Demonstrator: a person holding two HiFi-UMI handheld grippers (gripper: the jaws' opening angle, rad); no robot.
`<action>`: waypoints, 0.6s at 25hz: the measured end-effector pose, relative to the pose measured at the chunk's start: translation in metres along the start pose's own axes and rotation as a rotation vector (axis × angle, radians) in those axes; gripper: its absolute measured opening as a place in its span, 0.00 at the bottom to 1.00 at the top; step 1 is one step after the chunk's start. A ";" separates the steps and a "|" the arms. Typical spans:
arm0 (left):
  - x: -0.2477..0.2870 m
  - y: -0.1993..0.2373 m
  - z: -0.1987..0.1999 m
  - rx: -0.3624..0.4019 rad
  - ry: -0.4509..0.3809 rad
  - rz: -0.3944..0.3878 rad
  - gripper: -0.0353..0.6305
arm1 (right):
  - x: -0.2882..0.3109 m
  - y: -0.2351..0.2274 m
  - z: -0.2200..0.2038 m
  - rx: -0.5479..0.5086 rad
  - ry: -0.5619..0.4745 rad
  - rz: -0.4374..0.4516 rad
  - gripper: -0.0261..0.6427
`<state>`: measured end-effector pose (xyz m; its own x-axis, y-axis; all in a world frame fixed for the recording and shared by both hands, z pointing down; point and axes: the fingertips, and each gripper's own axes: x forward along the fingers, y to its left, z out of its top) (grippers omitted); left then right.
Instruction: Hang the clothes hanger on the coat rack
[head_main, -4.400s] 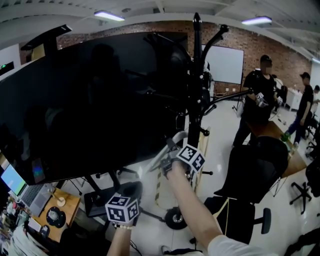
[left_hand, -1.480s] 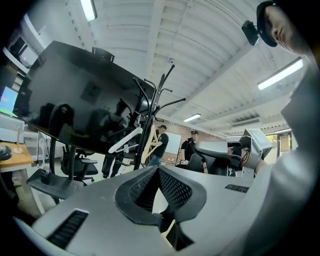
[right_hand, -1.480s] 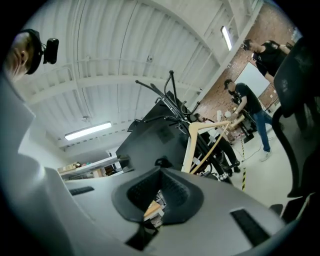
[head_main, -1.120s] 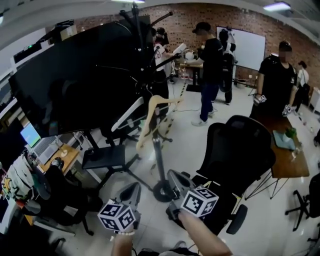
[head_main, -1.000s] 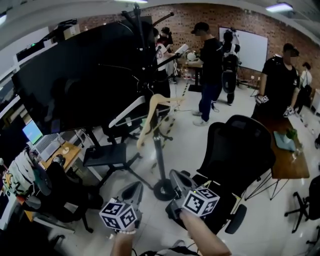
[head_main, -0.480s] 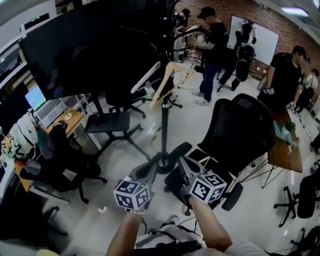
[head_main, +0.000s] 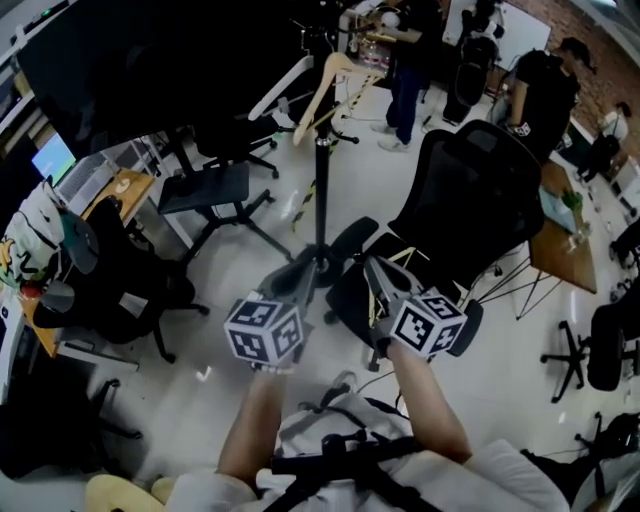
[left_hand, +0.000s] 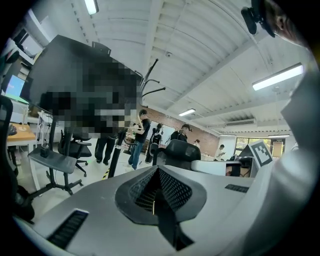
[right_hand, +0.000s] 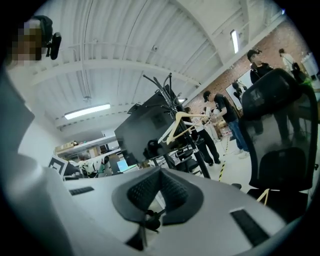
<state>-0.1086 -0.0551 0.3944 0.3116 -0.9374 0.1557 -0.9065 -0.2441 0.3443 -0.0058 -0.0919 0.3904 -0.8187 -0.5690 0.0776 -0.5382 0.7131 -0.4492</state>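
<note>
Two tools sit near us over a pale, glossy floor (head_main: 170, 410). At the far left we see the left bench (head_main: 125, 185) carrying a lit laptop (head_main: 55, 160), with dark swivel chairs (head_main: 120, 290) beside it and a large black screen (head_main: 150, 60) behind. Mid-scene stands the coat rack (head_main: 322, 200). The wooden clothes hanger (head_main: 315, 105) hangs high on it, well apart from both tools.

The left hand-held gripper (head_main: 300, 278) is clenched on nothing, its pads meeting. The right hand-held gripper (head_main: 377, 272) is likewise clenched and empty. Right of the rack is a black office chair (head_main: 480, 190). People (head_main: 410, 50) stand at the far side, and the right bench (head_main: 555, 255) lies at the right edge.
</note>
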 end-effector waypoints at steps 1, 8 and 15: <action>0.000 -0.001 -0.001 0.004 0.003 -0.003 0.05 | 0.000 0.001 -0.001 0.003 0.000 -0.002 0.04; 0.006 -0.004 -0.011 0.003 0.029 -0.029 0.05 | 0.000 0.000 0.000 0.009 -0.011 -0.017 0.04; 0.012 -0.008 -0.013 0.005 0.033 -0.053 0.05 | 0.002 -0.003 0.000 0.004 -0.014 -0.032 0.04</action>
<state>-0.0939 -0.0613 0.4052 0.3685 -0.9144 0.1674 -0.8899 -0.2949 0.3481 -0.0058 -0.0945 0.3919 -0.7982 -0.5971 0.0798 -0.5633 0.6929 -0.4500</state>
